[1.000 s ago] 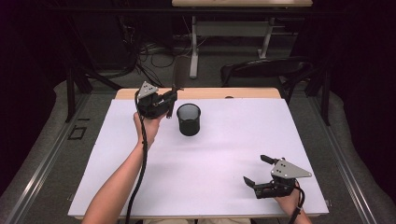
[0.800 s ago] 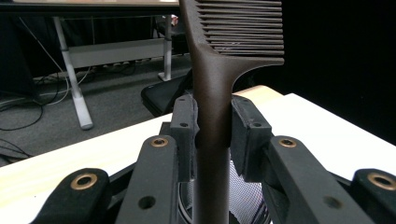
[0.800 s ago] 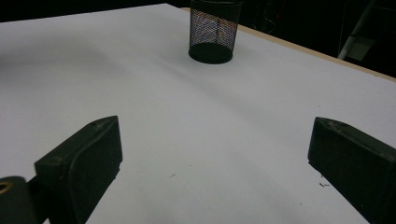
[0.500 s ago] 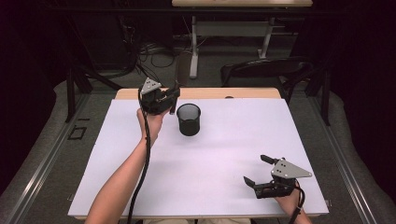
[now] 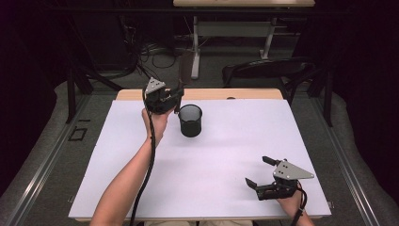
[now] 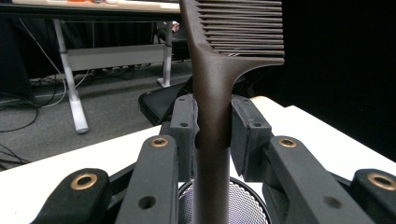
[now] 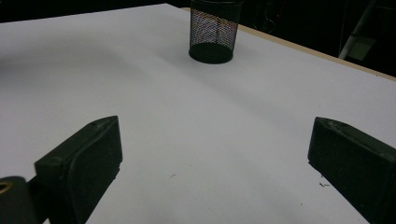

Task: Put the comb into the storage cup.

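My left gripper is raised over the far left of the white table, shut on the handle of a dark brown comb. The comb stands upright with its teeth at the top. In the left gripper view both pads press the comb's handle, whose lower end hangs over the mouth of a black mesh cup. The cup stands just right of that gripper. My right gripper rests open near the front right corner, nothing between its jaws, facing the cup.
A bare wooden strip runs along the table's far edge. Behind it stand a dark office chair and a desk's white legs, with cables on the floor.
My left gripper has edged slightly right toward the cup with the comb in it. The right gripper has not moved.
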Demonstrator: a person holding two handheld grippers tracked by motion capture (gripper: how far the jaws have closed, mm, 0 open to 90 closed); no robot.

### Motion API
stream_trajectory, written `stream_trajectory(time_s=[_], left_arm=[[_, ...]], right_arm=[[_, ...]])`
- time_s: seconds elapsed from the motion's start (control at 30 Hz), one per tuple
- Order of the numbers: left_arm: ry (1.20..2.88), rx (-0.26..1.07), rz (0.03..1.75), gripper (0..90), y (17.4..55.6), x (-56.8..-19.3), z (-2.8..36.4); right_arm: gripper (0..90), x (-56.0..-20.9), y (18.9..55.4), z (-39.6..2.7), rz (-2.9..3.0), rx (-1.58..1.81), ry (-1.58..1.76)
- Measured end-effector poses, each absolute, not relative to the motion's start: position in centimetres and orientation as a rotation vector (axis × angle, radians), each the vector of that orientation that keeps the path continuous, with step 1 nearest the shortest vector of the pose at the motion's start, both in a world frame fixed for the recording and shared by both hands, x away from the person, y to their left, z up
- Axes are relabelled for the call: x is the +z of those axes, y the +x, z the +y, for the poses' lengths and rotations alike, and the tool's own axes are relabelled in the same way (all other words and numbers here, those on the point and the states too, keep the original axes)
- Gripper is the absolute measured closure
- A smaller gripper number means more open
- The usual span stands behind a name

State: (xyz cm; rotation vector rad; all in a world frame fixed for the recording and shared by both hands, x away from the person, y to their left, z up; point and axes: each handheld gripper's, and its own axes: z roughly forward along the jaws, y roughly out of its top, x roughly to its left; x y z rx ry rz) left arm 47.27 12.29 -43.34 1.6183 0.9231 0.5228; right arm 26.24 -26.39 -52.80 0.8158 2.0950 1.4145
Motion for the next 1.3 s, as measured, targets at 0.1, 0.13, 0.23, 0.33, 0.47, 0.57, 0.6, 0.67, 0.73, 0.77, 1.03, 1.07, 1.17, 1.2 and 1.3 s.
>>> stream_trajectory(time_s=[0.1,0.13,0.23,0.33,0.47,0.57,0.6,0.67,0.73,0.77,1.03,1.07,1.17,1.2,1.3], left_arm=[[1.608,0.522,0.923,72.8,47.4,-43.4,12.1],[1.607,0.521,0.924,72.8,47.4,-43.5,12.0],[1.599,0.520,0.924,72.7,47.5,-43.6,11.8],[1.599,0.523,0.922,72.7,47.6,-43.7,11.7],[1.588,0.515,0.927,72.7,47.8,-44.0,11.6],[1.581,0.515,0.930,72.7,47.9,-44.2,11.6],[1.579,0.512,0.929,72.8,47.9,-44.2,11.6],[1.581,0.513,0.930,72.8,48.0,-44.3,11.5],[1.573,0.513,0.928,72.7,48.0,-44.4,11.4],[1.571,0.517,0.929,72.7,48.0,-44.4,11.3],[1.562,0.516,0.924,72.8,48.3,-44.8,10.8],[1.559,0.515,0.925,72.8,48.3,-44.9,10.7],[1.556,0.513,0.926,72.8,48.4,-45.1,10.6],[1.551,0.510,0.927,72.8,48.4,-45.1,10.6],[1.546,0.514,0.920,72.8,48.5,-45.1,10.5]], right_arm=[[2.7,-52.8,26.2,-26.4,2.094,1.416,0.818],[2.7,-52.8,26.2,-26.4,2.098,1.413,0.817],[2.7,-52.8,26.2,-26.4,2.095,1.417,0.816],[2.7,-52.8,26.3,-26.4,2.098,1.413,0.815],[2.7,-52.8,26.2,-26.4,2.094,1.416,0.814],[2.7,-52.8,26.2,-26.4,2.099,1.414,0.814],[2.7,-52.8,26.2,-26.4,2.099,1.416,0.816],[2.7,-52.8,26.2,-26.4,2.097,1.414,0.816],[2.7,-52.7,26.2,-26.4,2.102,1.410,0.812],[2.7,-52.8,26.2,-26.4,2.100,1.413,0.811],[2.7,-52.8,26.2,-26.5,2.103,1.411,0.814],[2.7,-52.8,26.2,-26.5,2.102,1.413,0.813],[2.7,-52.8,26.2,-26.4,2.096,1.416,0.812],[2.7,-52.8,26.2,-26.4,2.097,1.417,0.814],[2.7,-52.8,26.2,-26.4,2.099,1.414,0.810]])
